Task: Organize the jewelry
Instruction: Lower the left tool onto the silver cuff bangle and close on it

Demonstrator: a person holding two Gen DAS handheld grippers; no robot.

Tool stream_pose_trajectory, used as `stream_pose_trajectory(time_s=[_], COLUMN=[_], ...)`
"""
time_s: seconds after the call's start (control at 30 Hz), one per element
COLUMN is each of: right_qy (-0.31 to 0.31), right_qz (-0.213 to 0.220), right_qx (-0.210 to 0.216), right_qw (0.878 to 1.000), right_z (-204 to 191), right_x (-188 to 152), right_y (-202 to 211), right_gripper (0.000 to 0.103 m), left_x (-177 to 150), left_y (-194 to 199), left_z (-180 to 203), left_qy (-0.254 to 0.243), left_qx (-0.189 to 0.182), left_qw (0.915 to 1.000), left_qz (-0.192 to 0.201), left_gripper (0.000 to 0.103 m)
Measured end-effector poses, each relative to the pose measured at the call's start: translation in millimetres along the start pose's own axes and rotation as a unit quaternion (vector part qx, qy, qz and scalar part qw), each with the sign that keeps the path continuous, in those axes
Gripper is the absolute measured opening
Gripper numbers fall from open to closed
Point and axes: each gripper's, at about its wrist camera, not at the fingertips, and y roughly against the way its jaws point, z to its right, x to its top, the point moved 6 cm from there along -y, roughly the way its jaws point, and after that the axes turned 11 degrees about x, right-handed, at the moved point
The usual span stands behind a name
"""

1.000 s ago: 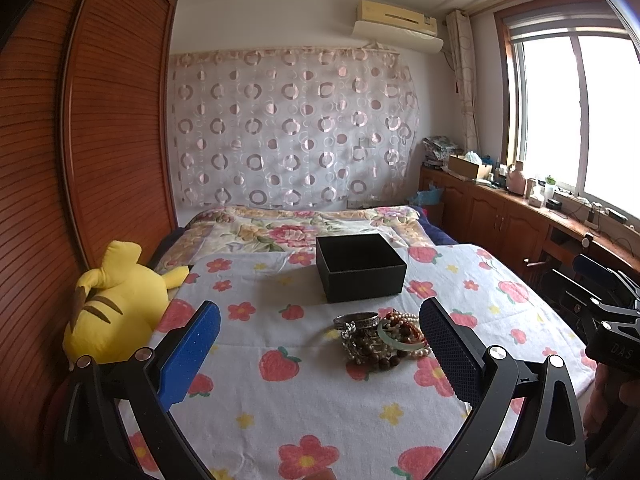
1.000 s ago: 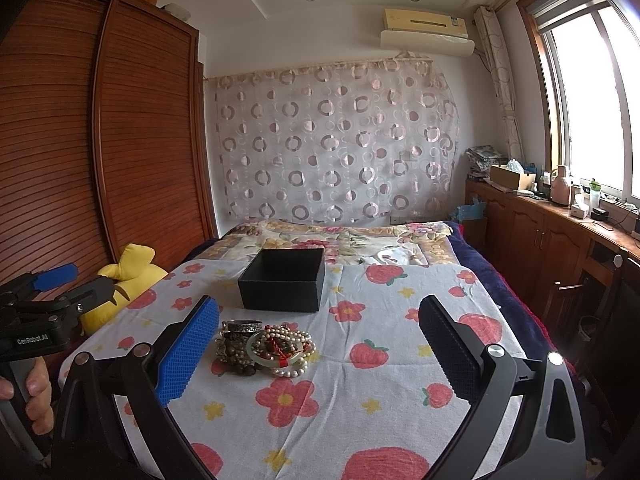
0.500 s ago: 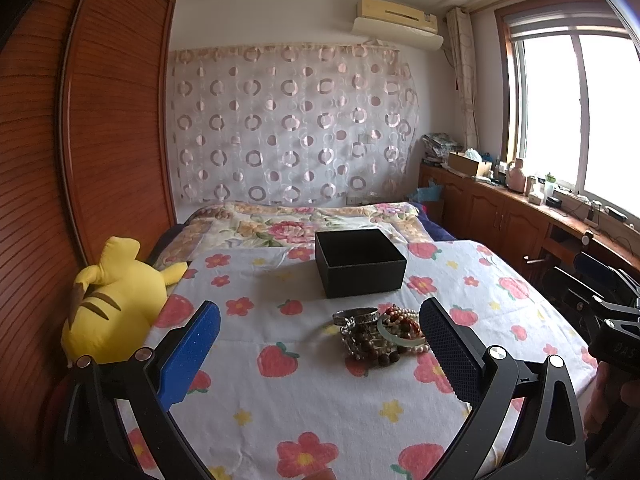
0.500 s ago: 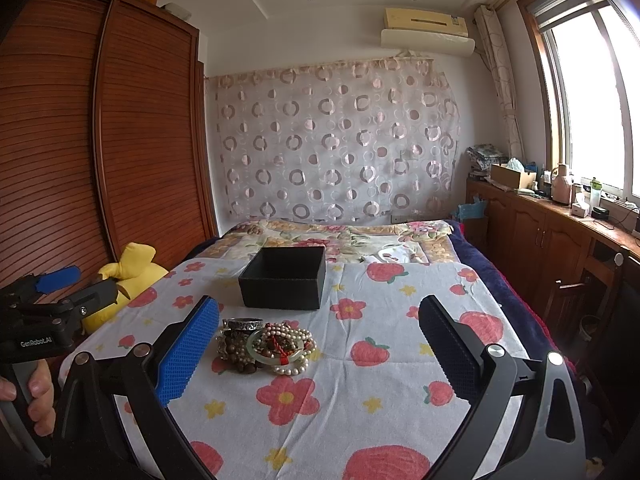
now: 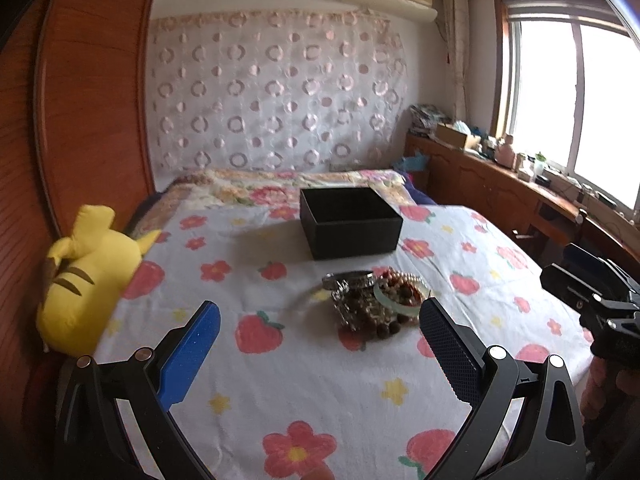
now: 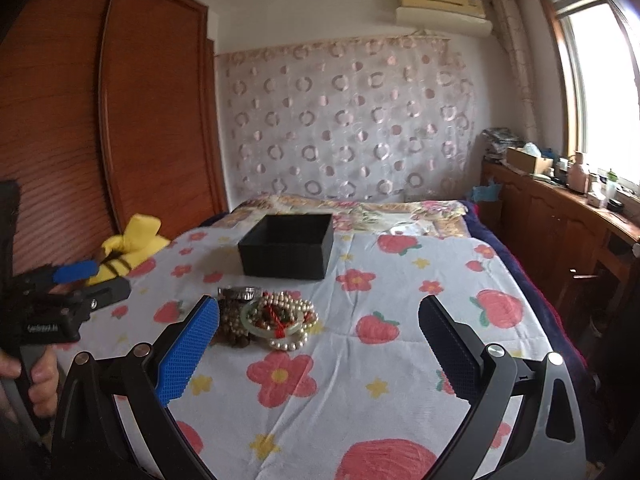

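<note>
A pile of jewelry (image 5: 374, 302) lies on the flowered bedsheet: bead bracelets, a pearl string, a pale green bangle and a silver bangle. It also shows in the right wrist view (image 6: 268, 318). An open black box (image 5: 350, 222) stands just behind the pile, and shows in the right wrist view (image 6: 288, 246) too. My left gripper (image 5: 320, 354) is open and empty, short of the pile. My right gripper (image 6: 318, 354) is open and empty, with its blue finger beside the pile's left edge.
A yellow plush toy (image 5: 86, 276) lies at the bed's left edge by the wooden wardrobe (image 5: 92, 112). A wooden cabinet (image 6: 560, 224) with clutter runs under the window on the right. The other gripper shows at each view's side (image 5: 592, 296) (image 6: 60, 300).
Both grippers have moved forward and slightly down toward the jewelry pile, which now looks larger and nearer. Both stay open.
</note>
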Motion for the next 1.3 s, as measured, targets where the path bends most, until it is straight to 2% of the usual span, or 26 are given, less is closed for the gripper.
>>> stream_pose_trajectory(time_s=[0.13, 0.27, 0.47, 0.53, 0.67, 0.77, 0.97, 1.1, 1.3], right_qy=[0.003, -0.002, -0.002, -0.003, -0.004, -0.001, 0.006, 0.007, 0.007], right_qz=[-0.027, -0.055, -0.091, -0.103, -0.116, -0.12, -0.122, -0.121, -0.118], right_qx=[0.012, 0.028, 0.043, 0.046, 0.049, 0.049, 0.048, 0.05, 0.05], right_qw=[1.0, 0.998, 0.995, 0.994, 0.992, 0.992, 0.991, 0.991, 0.992], right_z=[7.1, 13.3, 17.1, 18.0, 21.3, 21.4, 20.4, 19.4, 18.1], right_x=[-12.9, -23.8, -36.9, -40.0, -42.8, -42.9, -42.5, -41.2, -39.6], right_y=[-14.6, -33.9, -57.1, -62.7, -68.4, -70.1, -70.5, -69.5, -68.0], right_gripper=[0.099, 0.093, 0.079, 0.079, 0.079, 0.079, 0.079, 0.079, 0.079], left_x=[-4.2, -5.6, -1.7, -0.3, 4.1, 8.0, 10.8, 9.9, 6.9], left_y=[-18.8, -41.2, -72.8, -86.1, -103.5, -119.6, -146.1, -160.9, -173.7], left_z=[1.7, 7.1, 12.4, 14.3, 20.3, 29.9, 36.5, 39.2, 42.0], left_qy=[-0.008, -0.017, -0.012, -0.01, -0.02, -0.018, -0.005, -0.003, 0.003], left_qx=[-0.018, -0.039, -0.066, -0.075, -0.077, -0.095, -0.116, -0.122, -0.126], left_qw=[0.9995, 0.9975, 0.9932, 0.9907, 0.9886, 0.984, 0.9742, 0.9685, 0.9633], left_qz=[-0.025, -0.056, -0.095, -0.113, -0.128, -0.15, -0.194, -0.217, -0.237], left_gripper=[0.097, 0.097, 0.095, 0.089, 0.087, 0.086, 0.076, 0.073, 0.064])
